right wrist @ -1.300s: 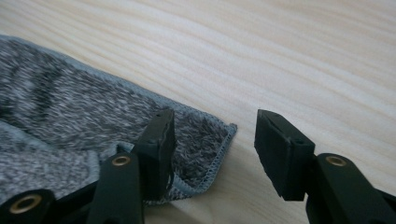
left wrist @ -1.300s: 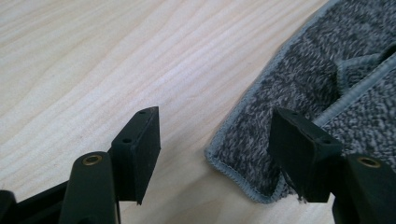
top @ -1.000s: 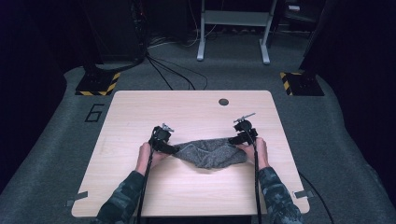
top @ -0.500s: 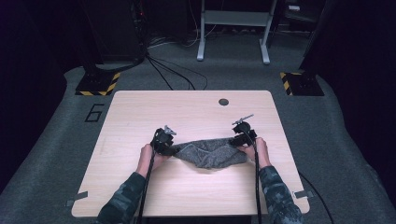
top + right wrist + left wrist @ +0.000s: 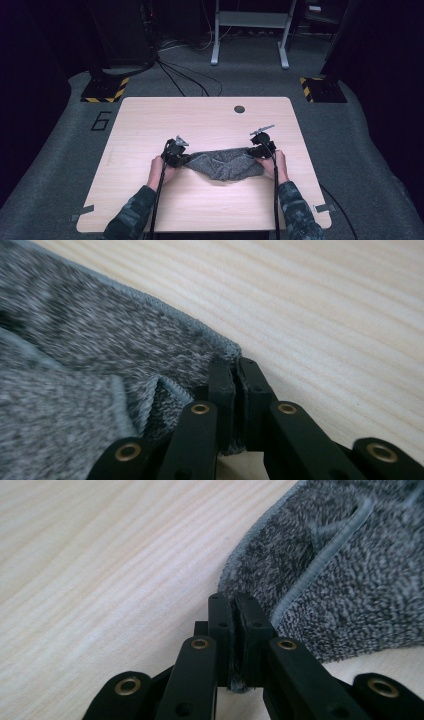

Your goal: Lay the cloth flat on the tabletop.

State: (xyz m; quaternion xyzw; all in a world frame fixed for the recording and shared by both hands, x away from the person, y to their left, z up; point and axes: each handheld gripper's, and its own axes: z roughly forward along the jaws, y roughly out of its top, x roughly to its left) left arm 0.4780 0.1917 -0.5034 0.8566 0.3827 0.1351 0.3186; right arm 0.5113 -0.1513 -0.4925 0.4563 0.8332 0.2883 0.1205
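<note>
I've drawn the grey towel (image 5: pixel 226 164) nearer along the worktop (image 5: pixel 150 120), left gripper (image 5: pixel 233 611) and right gripper (image 5: pixel 235 372) fingers clenched on opposite corners to spread it.

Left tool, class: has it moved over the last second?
Yes, slightly: the left tool, shut on the grey cloth, has edged rightward, closing its sideways gap to the dark hole in the table.

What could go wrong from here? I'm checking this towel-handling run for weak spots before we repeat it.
1. Each claw, left and right, pinches only a thin bit of the grey towel at its hem, so a harder pull might slip a corner free.
2. The towel sags bunched and creased between the claws on the table; laid down like this, it would likely fold unevenly.
</note>
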